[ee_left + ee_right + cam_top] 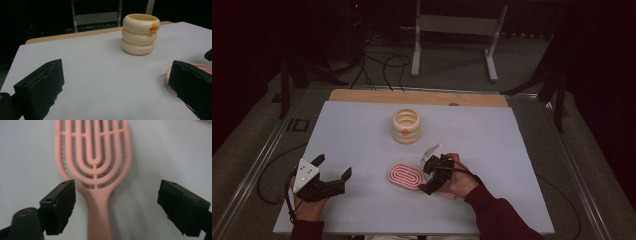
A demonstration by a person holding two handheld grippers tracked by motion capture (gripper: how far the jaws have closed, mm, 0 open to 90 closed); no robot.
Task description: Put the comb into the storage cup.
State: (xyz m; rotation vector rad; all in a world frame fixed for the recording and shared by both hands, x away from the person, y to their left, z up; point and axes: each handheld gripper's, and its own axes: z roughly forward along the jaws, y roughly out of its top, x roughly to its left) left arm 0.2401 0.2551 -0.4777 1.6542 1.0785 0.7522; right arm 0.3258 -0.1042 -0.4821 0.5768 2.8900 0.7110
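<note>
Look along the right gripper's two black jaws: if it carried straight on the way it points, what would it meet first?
The right gripper would likely first meet the pink hairbrush: its handle lies between the open jaws, untouched, the vented head just beyond. Depth is hard to judge.

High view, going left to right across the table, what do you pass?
Left gripper → pink hairbrush → right gripper. The cream ringed holder stands farther back, level with the brush from side to side, so it has no clear place in this order.
</note>
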